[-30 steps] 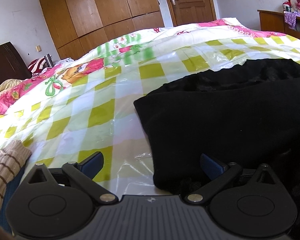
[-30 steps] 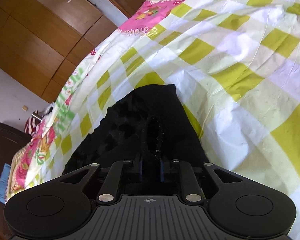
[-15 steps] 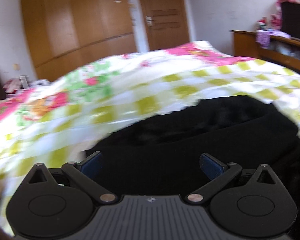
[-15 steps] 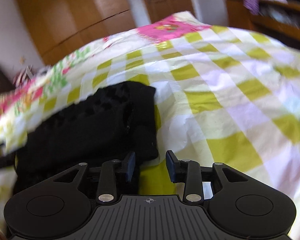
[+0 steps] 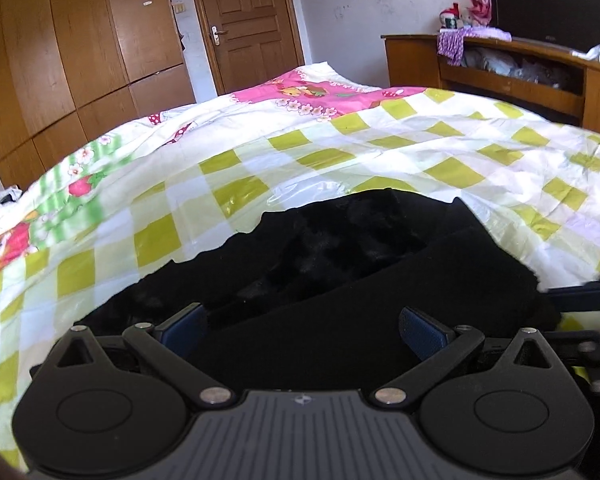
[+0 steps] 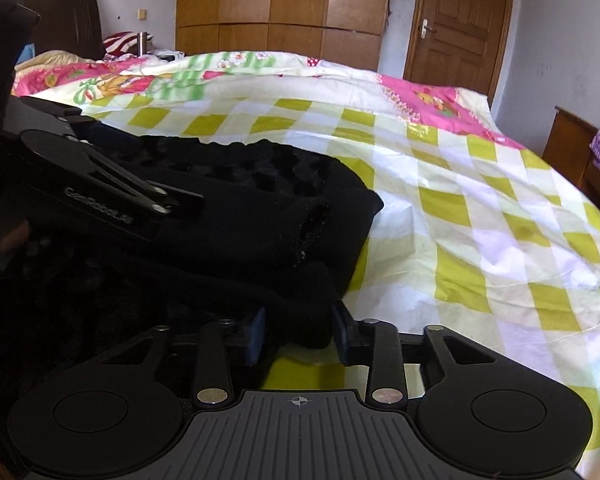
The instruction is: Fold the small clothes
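Left wrist view: my left gripper stands wide open over the black garment lying on the checked bedspread.

Right wrist view: my right gripper, jaws just narrowing, has a fold of the garment between its fingers near the bedspread's front edge; whether the pads press it I cannot tell.

White walls, wooden wardrobe, panelled door, checked bedspread, daylight

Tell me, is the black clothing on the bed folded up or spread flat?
Partly folded. The black garment is doubled over in thick layers on the checkered sheet, with one rolled end showing, not lying flat.
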### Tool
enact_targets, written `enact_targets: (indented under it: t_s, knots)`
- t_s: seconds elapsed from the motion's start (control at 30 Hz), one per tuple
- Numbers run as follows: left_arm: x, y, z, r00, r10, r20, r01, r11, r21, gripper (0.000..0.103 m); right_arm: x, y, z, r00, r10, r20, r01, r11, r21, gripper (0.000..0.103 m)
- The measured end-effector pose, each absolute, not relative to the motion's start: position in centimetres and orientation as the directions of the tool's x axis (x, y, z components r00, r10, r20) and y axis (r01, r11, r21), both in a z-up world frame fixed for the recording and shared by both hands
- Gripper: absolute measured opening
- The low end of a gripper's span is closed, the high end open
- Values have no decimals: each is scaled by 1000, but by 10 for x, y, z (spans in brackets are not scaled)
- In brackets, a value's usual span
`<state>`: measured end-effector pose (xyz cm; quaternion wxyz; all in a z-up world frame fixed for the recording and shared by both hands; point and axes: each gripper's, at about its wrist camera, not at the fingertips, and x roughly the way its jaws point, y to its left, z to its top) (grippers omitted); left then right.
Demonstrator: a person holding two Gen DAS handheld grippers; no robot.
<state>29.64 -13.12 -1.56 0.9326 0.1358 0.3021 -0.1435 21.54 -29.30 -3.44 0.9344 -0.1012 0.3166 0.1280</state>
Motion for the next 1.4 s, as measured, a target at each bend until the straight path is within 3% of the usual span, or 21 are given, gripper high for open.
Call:
enact_targets:
  t_s: [0.17,0.3,0.43,0.5,0.57,0.6,0.7,0.87,0.93,1.07,1.1,1.2,1.4]
  knots:
    - [297,-139,-27,760,-189,-622,360,919,161,103,193,-293,-25,730,215,-649,-348,934,-83,17]
    - [296,-139,-33,758,-180,-627,353,922,161,103,198,-301,-32,684,213,-698,-334,942,-39,17]
    - [278,-120,-22,767,-179,-617,331,933,142,103,192,-316,-11,702,222,-676,-292,956,11,19]
    - [263,-102,-21,772,-158,-616,301,944,135,103,190,-323,-1,711,260,-653,-269,959,88,22]
    - [248,-82,-25,770,-127,-626,264,955,132,103,198,-328,1,705,325,-631,-251,946,207,38]
    - [240,-71,-27,772,-99,-628,242,959,147,103,205,-328,-1,698,347,-626,-233,937,259,41]
    - [225,-43,-33,780,-17,-625,176,965,192,103,230,-323,-14,686,354,-635,-157,925,346,43]
    - [227,-5,-40,776,22,-630,76,989,128,103,251,-317,-26,672,338,-659,-34,903,428,50]
    - [231,3,-40,788,16,-616,56,994,98,103,254,-316,-27,674,311,-670,-6,909,417,50]
    - [245,10,-49,782,34,-622,29,996,90,103,264,-312,-26,671,224,-707,46,939,342,28]
    - [248,15,-52,772,29,-635,21,997,71,103,265,-313,-27,671,218,-709,57,938,342,26]
    - [247,30,-55,756,15,-655,-3,1000,19,103,265,-311,-28,665,208,-717,60,943,329,25]
    - [237,40,-50,757,76,-649,-32,996,80,103,258,-313,-24,680,167,-714,65,956,286,27]
